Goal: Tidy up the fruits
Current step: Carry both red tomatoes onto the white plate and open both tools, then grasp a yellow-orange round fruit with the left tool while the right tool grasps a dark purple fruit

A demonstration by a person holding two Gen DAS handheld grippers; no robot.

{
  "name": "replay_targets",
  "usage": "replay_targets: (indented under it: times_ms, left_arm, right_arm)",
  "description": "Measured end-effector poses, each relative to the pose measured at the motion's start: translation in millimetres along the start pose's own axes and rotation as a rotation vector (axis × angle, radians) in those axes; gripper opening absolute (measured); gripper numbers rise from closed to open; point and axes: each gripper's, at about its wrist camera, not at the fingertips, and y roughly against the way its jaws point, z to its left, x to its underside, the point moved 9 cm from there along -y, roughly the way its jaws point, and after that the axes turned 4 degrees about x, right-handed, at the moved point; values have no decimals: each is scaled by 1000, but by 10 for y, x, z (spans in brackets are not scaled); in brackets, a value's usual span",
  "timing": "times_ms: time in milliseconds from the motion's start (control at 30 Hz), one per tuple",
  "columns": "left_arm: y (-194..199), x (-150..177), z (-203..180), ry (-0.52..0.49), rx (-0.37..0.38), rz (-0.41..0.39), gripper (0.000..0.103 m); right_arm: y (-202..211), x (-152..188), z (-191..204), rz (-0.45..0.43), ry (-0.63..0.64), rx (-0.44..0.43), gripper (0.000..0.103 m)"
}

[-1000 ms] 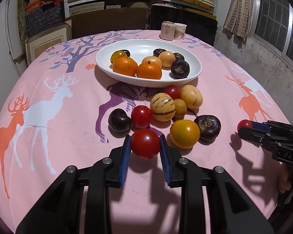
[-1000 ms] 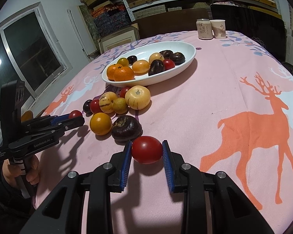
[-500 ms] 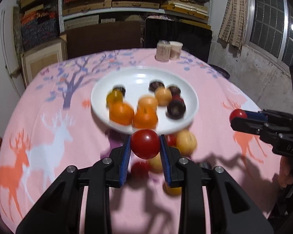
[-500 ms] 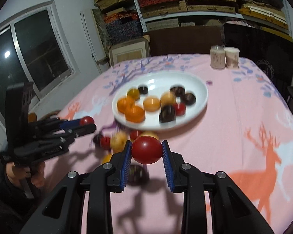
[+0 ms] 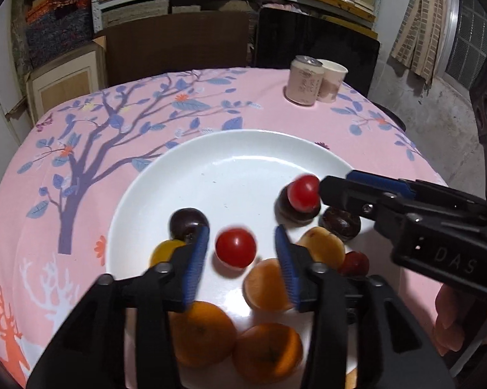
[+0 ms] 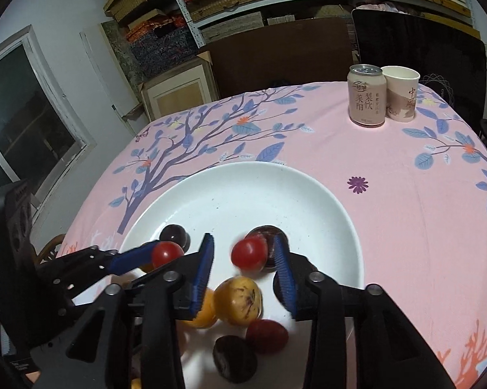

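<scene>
Both grippers hover over the white plate (image 5: 243, 155) (image 6: 276, 191). My left gripper (image 5: 242, 253) is open; a red tomato (image 5: 235, 248) sits loose between its spread pads, blurred, over the plate. My right gripper (image 6: 243, 256) is open too; a second red tomato (image 6: 249, 253) is loose between its pads, in front of a dark fruit (image 6: 266, 236). The right gripper's tomato also shows in the left wrist view (image 5: 303, 193), and the left one in the right wrist view (image 6: 167, 254). Oranges (image 5: 201, 334), yellow fruits (image 6: 238, 295) and dark fruits (image 5: 188, 222) lie in the plate.
A drink can (image 6: 366, 95) and a paper cup (image 6: 400, 94) stand at the table's far edge. A pink cloth with tree and deer prints (image 5: 97, 136) covers the table. Chairs and shelves stand behind it.
Both grippers moved forward from the table's near side to above the plate and opened; the two tomatoes they held are now loose between the pads.
</scene>
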Motion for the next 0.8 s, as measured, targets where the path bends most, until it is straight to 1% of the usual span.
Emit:
replay_targets:
  times_ms: [33,67,133,167,233,300,333,367,433,500,533,567,633,667,733,800]
  left_arm:
    - [63,0,27,10,-2,-18,59]
    - [133,17,52,20,3,-31,62]
    - [303,64,78,37,12,-54,72]
    - [388,104,85,45,15,-60,74]
    - [585,244,96,68,33,-70,84]
    - [754,441,99,62,24,-68,84]
    - [827,557,101,52,8,-61,84]
    - [915,705,95,40,-1,-59,84]
    - [1062,977,92,29,0,-60,92]
    - [1181,1210,104,19,-15,-68,93]
    - [1241,1335,102,13,-21,-71,93]
    - [1270,1421,82,9,-16,-68,93]
    - [1298,1572,15,-15,-11,-54,93]
    - [1311,1624,-16,-33,-20,-55,93]
    - [1331,1723,-90,-82,-47,-57,93]
    - [1340,1812,-164,-118,-62,-55,93]
  right_arm:
    - [44,19,-4,-4,-3,-4,41]
    - [94,45,-10,-8,-4,-7,41]
    - [216,109,-13,-15,-2,-13,41]
    - [312,178,0,-19,6,-16,41]
    - [471,305,27,-25,25,-17,42]
    - [670,516,82,-29,55,-18,45]
    - [754,606,101,-34,71,-10,48]
    - [865,742,129,-43,95,0,54]
    - [1046,1018,198,-55,132,-7,57]
    - [1140,1275,274,-54,182,1,57]
    - [1166,1397,312,-52,210,5,58]
    - [1180,1530,356,-48,245,27,58]
    - [1165,1700,418,-43,303,59,58]
    - [1142,1768,454,-38,332,72,58]
    - [1118,1830,495,-26,353,80,58]
    - [1086,1866,542,-4,362,70,58]
